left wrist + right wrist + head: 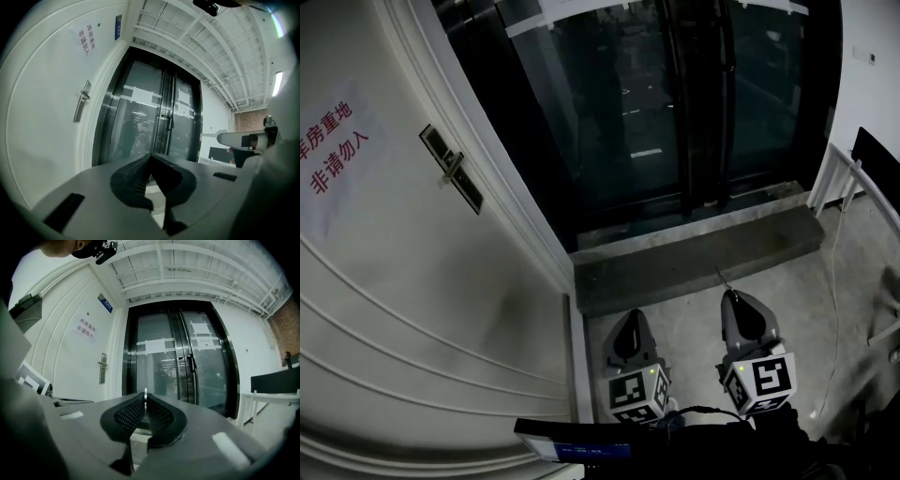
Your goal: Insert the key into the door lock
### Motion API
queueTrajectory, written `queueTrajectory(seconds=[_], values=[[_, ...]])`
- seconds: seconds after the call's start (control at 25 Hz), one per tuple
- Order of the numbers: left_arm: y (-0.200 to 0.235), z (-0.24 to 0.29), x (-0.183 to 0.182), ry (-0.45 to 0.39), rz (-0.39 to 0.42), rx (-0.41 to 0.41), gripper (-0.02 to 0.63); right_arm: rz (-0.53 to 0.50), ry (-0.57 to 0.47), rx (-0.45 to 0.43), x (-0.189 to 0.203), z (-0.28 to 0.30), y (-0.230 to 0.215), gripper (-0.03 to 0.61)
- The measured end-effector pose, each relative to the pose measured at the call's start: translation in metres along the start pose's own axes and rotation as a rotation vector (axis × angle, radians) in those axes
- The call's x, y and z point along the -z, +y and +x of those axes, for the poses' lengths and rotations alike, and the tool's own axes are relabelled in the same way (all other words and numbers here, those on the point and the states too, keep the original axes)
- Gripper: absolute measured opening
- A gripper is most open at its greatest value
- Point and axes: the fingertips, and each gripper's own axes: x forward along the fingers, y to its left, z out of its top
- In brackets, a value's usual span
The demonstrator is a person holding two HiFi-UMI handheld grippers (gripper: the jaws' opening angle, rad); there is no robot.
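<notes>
Barely showing, the key (146, 391) is a thin sliver of bright metal standing up from the closed tips of the right gripper (146, 399), whose black, dimpled pads are pressed together on it; the rest of the key is buried between them and its shape cannot be made out. The door lock (452, 167), a narrow dark plate with a short lever handle, sits well apart from it, up on the white door (412, 309) at the left, too small to show a keyhole. The door's face carries raised curved mouldings and a paper sign (333, 150) with red characters, cut off by the frame edge. The left gripper (151, 158) is held low just beside the right one, its ribbed black jaws meeting at the tips with nothing between them. Ahead, black-framed glass doors (675, 103) are dark and reflective, and what lies behind them is hard to read. A grey stone step (694, 253) runs along their foot above the mottled concrete floor (825, 309). A white railing (848, 183) is clipped at the right.
</notes>
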Motion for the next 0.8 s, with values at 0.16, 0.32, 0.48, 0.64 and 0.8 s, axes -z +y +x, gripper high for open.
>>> queueTrajectory(seconds=[0.16, 0.32, 0.48, 0.64, 0.8], values=[[0.016, 0.027, 0.0, 0.012, 0.002, 0.016, 0.002, -0.006, 0.0, 0.014, 0.002, 0.03, 0.004, 0.012], [0.024, 0.046, 0.01, 0.048, -0.009, 0.033, 0.0, 0.004, 0.028, 0.019, 0.013, 0.049, 0.007, 0.012], [0.031, 0.064, 0.009, 0.055, -0.01, 0.036, 0.002, -0.007, 0.033, 0.011, 0.015, 0.068, 0.005, 0.012], [0.04, 0.081, 0.01, 0.054, -0.005, 0.02, 0.002, 0.001, 0.037, 0.0, 0.019, 0.09, 0.001, 0.012], [0.054, 0.107, 0.008, 0.056, -0.02, -0.033, 0.002, -0.008, 0.034, -0.041, 0.02, 0.126, -0.004, 0.012]])
